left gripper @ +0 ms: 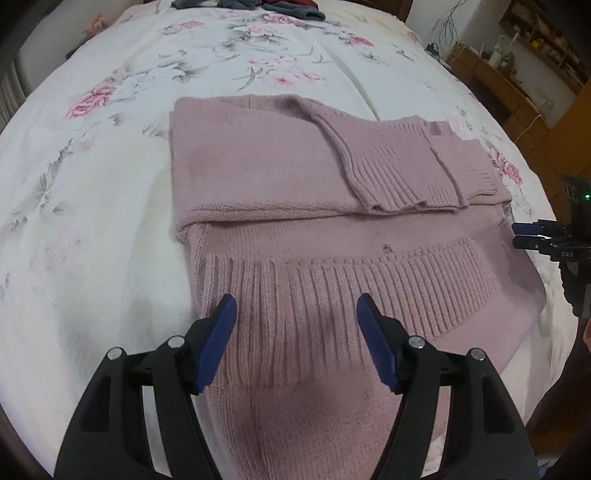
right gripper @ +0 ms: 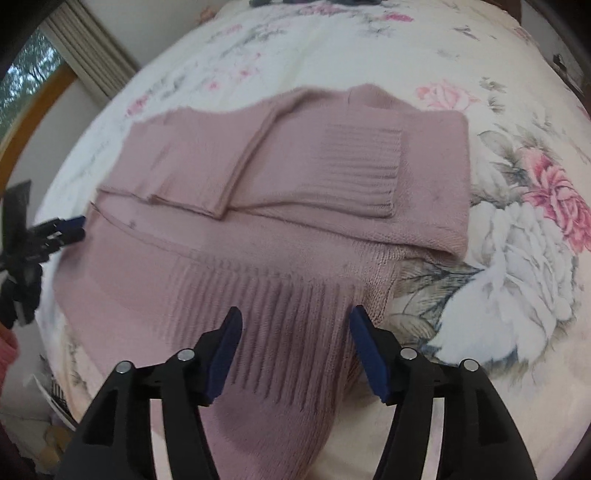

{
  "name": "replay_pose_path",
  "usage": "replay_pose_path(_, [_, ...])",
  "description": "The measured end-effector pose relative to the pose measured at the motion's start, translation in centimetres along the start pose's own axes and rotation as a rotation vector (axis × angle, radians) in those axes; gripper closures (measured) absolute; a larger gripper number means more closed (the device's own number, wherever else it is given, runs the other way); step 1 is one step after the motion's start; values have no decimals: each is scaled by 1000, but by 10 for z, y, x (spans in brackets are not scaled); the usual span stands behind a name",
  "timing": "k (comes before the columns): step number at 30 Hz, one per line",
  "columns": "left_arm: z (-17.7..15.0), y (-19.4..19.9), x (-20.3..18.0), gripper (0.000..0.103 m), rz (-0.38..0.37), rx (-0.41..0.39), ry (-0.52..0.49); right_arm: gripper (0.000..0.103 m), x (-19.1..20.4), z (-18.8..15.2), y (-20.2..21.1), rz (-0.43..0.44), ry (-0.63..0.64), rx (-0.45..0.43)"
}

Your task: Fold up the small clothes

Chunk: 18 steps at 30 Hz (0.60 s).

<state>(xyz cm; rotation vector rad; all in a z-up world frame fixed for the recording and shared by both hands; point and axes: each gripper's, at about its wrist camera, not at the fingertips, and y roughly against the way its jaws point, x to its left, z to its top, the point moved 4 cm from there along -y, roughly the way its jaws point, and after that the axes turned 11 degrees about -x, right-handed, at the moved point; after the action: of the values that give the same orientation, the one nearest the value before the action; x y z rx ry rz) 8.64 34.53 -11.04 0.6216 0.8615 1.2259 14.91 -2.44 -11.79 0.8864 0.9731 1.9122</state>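
Note:
A pink knitted sweater [left gripper: 258, 177] lies flat on a floral bedsheet [left gripper: 92, 221], with both sleeves folded across its body and the ribbed hem [left gripper: 332, 288] nearest me. My left gripper [left gripper: 296, 308] hovers open over the left part of that hem, with nothing between its fingers. In the right wrist view the sweater [right gripper: 295, 229] shows again, and my right gripper [right gripper: 295, 319] is open over the hem's right end, close to the sweater's side edge. Each gripper appears side-on in the other's view: the right gripper [left gripper: 524, 235] and the left gripper [right gripper: 72, 228].
Dark clothes [left gripper: 251, 5] are piled at the far edge of the bed. Wooden furniture [left gripper: 517, 85] stands to the right of the bed. A window with a curtain [right gripper: 85, 55] is on the left. Bare sheet surrounds the sweater.

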Motion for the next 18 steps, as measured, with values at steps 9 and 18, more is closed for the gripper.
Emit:
replay_pose_path(9, [-6,13,-3,82,23,-50,-13,93,18,-8,9,113,27,-24])
replay_pose_path(18, [9,18,22,47,85,-89,29,82,6,-11,5,103,-12,-2])
